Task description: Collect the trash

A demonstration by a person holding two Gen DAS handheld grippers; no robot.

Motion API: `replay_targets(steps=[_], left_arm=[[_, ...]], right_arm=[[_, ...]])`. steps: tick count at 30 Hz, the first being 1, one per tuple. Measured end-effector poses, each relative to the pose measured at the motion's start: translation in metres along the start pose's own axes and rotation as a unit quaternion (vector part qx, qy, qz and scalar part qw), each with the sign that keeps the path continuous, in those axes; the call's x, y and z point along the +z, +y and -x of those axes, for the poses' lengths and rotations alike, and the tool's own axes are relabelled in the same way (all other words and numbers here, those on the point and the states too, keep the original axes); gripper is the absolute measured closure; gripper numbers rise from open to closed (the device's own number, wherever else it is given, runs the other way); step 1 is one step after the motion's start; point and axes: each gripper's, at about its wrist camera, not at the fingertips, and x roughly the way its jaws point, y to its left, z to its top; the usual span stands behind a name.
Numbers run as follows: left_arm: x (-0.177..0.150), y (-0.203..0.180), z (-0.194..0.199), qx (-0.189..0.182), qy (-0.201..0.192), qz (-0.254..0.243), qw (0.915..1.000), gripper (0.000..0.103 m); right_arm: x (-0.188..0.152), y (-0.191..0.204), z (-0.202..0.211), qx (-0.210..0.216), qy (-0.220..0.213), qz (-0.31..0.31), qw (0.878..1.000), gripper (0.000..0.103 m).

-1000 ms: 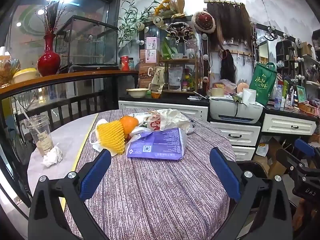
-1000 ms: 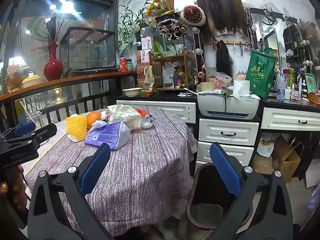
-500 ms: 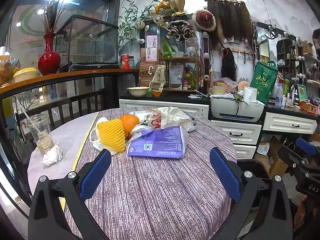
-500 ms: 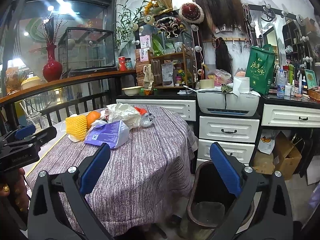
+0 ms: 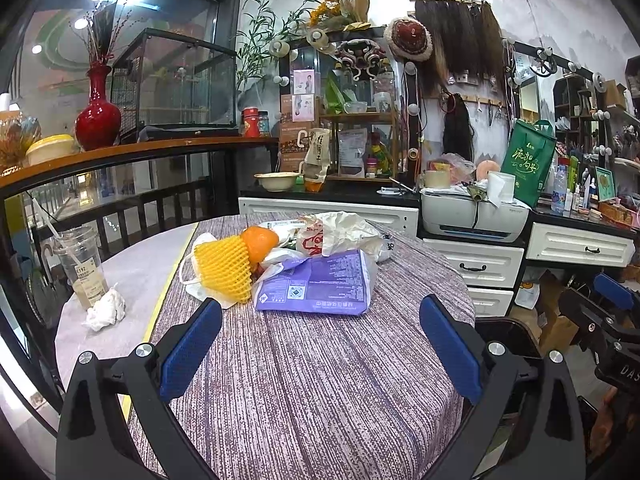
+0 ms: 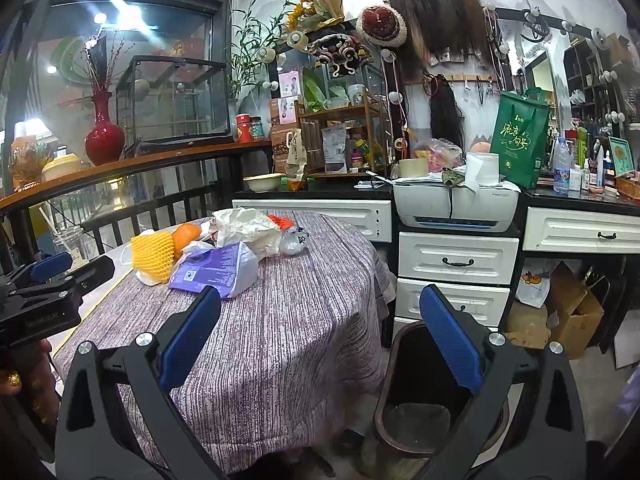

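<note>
A round table (image 5: 320,380) under a striped purple cloth carries the trash in a heap toward its far edge. Beside the table's right edge a dark bin (image 6: 420,420) stands on the floor. The left gripper (image 5: 320,344) and right gripper (image 6: 320,328) both hover spread wide, holding nothing. In the heap: a purple printed packet (image 5: 320,286) with a QR code, crumpled white paper (image 5: 344,232), yellow foam netting (image 5: 224,272), an orange (image 5: 260,242). Near the left edge a plastic cup (image 5: 82,264) is labelled "E192", a tissue wad (image 5: 106,312) beside it.

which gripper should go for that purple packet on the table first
Probably left: the left gripper, open and empty, faces the purple packet head-on. The right gripper sits off the table's edge, over the bin.
</note>
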Motion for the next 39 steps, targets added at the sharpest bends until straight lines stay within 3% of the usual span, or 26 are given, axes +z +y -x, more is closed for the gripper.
replay_targets(steps=[39], left_arm=[[-0.0014, 0.0005, -0.0015, 0.001, 0.004, -0.001, 1.0, 0.005]], right_arm=[[-0.0005, -0.0018, -0.0002, 0.001, 0.004, -0.005, 1.0, 0.005]])
